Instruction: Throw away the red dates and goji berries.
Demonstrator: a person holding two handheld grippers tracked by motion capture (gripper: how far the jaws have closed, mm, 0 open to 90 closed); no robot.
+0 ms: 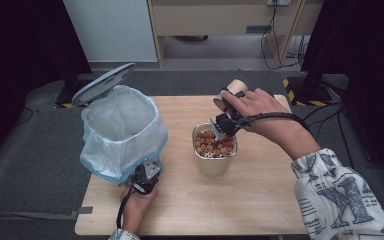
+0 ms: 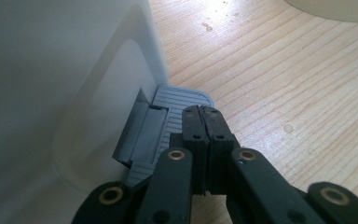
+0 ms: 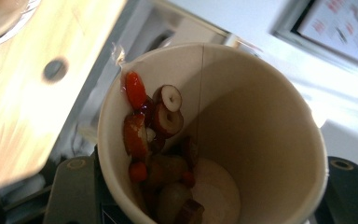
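Note:
A white pedal bin [image 1: 122,150] with a plastic liner stands on the left of the wooden table [image 1: 260,200], its lid [image 1: 102,82] raised. My left gripper [image 1: 145,181] is at the bin's foot. In the left gripper view it [image 2: 201,112] is shut and empty, with its tips resting on the grey pedal [image 2: 168,121]. My right gripper [image 1: 230,100] is shut on a paper cup [image 1: 237,88], tipped over a metal container [image 1: 215,162] of brownish food pieces [image 1: 212,145]. The right gripper view looks into the tilted cup [image 3: 261,121], where red and brown pieces [image 3: 154,130] cling to its wall.
The bin's white wall [image 2: 51,70] stands close on the left in the left gripper view. Bare wood lies to the right of the metal container and along the table's front edge. Dark carpet surrounds the table, and cables [image 1: 280,45] trail on the floor behind it.

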